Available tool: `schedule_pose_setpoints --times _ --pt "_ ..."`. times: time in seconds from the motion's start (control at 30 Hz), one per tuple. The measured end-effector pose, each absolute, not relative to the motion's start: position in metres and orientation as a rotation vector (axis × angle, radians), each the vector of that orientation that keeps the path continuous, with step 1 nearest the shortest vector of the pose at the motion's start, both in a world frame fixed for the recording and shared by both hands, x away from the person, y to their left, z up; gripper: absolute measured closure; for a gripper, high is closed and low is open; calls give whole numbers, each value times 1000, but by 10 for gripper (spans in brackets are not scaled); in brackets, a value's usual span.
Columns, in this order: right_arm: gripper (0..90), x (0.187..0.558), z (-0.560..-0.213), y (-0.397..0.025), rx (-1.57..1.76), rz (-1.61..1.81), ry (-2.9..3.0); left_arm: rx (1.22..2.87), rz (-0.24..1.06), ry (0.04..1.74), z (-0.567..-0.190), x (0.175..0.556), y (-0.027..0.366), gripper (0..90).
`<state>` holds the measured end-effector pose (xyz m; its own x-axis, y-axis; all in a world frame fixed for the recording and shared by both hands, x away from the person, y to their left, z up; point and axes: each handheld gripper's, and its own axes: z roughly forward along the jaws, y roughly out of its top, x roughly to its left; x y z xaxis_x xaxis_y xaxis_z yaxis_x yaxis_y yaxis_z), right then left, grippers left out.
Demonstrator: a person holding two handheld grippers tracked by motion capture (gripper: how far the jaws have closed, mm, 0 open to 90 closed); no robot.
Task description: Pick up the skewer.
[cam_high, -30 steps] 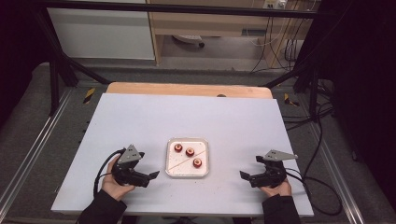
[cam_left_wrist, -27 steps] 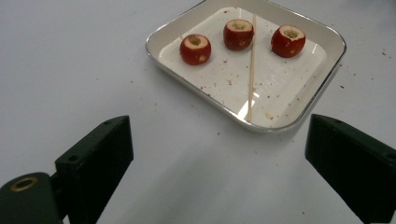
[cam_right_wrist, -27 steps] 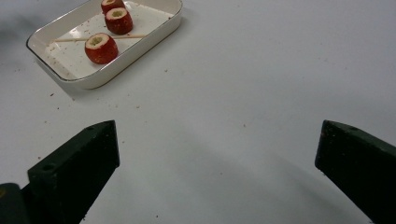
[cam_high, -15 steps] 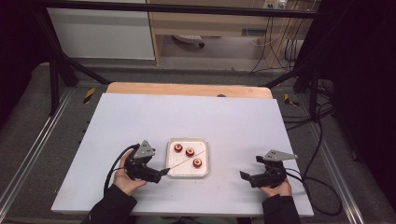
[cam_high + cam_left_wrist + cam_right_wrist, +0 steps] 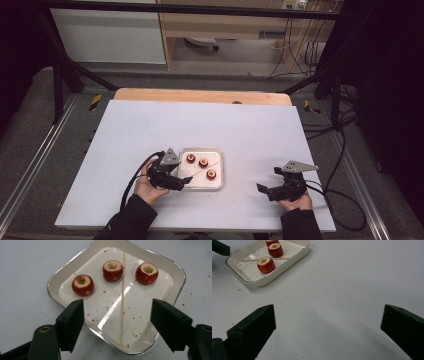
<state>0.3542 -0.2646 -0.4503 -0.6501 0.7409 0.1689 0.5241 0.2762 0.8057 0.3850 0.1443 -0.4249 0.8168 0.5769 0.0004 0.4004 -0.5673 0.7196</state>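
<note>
Left gripper has advanced since a second ago from the table's near-left area to the near-left edge of the shallow white square tray; right gripper unchanged, resting well to the tray's right. Left jaws spread wide, holding nothing, straddling the tray's near edge over the thin wooden skewer. Right jaws also wide, empty, above bare white table. Skewer lies flat in the tray; in the left gripper view its long axis runs straight away from the gripper, between two of three cored red fruits.
</note>
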Motion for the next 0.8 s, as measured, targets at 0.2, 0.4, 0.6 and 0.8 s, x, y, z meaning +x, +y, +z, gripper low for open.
schedule_pose_setpoints --times 0.2,0.4,0.6,0.8 --pt "6 354 -450 -265 1170 1311 2307 2286 266 703 -433 391 137 443" --pt "7 354 -450 -265 1164 1310 2309 2294 269 708 -436 390 136 594" --pt "7 354 -450 -265 1165 1309 2308 2313 259 698 -438 388 135 713" --pt "8 354 -450 -264 1168 1306 2312 2321 266 705 -441 388 133 807"
